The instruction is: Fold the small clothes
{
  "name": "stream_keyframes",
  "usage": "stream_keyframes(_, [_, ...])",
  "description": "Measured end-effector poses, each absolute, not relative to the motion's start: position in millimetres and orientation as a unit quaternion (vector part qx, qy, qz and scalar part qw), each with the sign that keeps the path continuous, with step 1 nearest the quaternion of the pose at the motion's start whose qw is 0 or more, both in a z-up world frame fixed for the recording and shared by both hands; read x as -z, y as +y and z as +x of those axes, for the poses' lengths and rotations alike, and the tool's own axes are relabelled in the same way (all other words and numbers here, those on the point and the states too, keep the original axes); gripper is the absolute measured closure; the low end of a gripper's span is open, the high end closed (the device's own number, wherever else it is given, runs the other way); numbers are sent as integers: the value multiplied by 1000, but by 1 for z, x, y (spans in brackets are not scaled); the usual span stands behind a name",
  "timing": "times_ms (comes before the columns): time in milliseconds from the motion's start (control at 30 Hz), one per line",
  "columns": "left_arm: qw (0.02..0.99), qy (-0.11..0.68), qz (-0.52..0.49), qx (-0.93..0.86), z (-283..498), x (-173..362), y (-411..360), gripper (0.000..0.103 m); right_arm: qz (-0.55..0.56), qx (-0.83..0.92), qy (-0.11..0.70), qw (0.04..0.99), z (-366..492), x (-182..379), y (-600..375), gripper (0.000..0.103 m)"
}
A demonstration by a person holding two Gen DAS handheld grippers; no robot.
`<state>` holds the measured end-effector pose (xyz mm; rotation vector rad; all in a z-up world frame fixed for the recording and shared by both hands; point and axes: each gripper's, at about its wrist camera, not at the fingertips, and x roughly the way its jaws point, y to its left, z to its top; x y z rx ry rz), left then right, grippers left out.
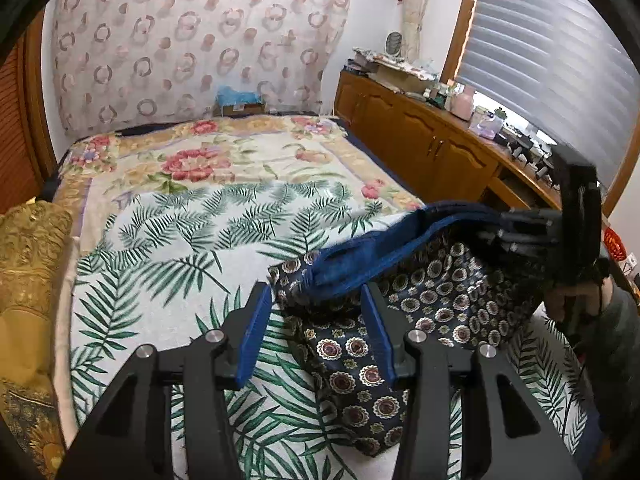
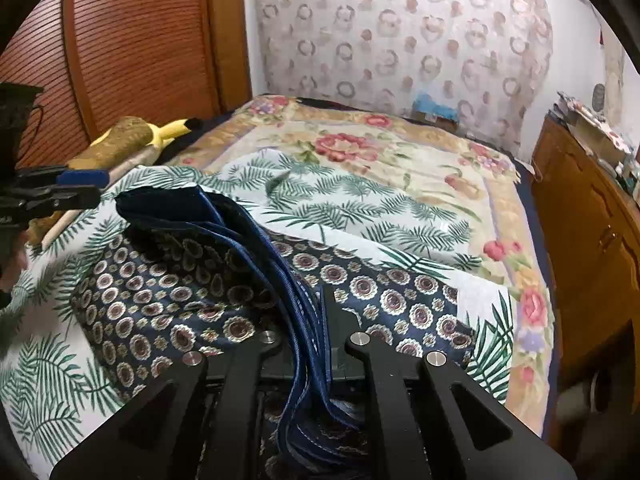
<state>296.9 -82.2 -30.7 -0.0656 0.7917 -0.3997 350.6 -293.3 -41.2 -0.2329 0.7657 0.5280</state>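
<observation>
Navy patterned shorts (image 1: 420,312) lie on the leaf-print bed cover (image 1: 168,248), their blue waistband (image 2: 304,320) pinched in the right claw (image 2: 310,344). Spread wide, the left claw (image 1: 316,332) hovers over the shorts' edge, gripping nothing.

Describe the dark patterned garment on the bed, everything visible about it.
The patterned garment is navy woven-looking cloth printed with cream-and-maroon medallions, with a plain blue waistband. It lies rumpled on the palm-leaf sheet. The right gripper is shut on the bunched, lifted waistband; the left gripper is open, its fingers astride the cloth.
</observation>
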Motion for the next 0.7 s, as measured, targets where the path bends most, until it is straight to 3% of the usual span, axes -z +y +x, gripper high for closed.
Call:
stream_keyframes(67, [898, 394, -30, 192, 302, 38, -84, 58, -108, -240, 364, 894, 355, 35, -295, 86])
stream_keyframes(133, [895, 402, -28, 193, 307, 45, -87, 58, -106, -222, 355, 902, 359, 27, -299, 74])
stream_keyframes(167, [892, 407, -30, 193, 310, 49, -88, 58, -110, -206, 348, 908, 359, 21, -302, 60])
stream_keyframes(200, [890, 412, -31, 192, 312, 52, -88, 58, -111, -193, 341, 913, 358, 16, -306, 56])
stream_keyframes(333, [887, 421, -33, 184, 322, 61, -88, 58, -107, -172, 325, 924, 351, -2, -320, 54])
stream_keyframes(500, [886, 427, -30, 178, 332, 66, -86, 58, -100, -157, 322, 928, 333, -9, -337, 38])
stream_keyframes(700, [881, 437, -28, 179, 346, 74, -89, 58, -92, -145, 367, 914, 326, 23, -346, 36])
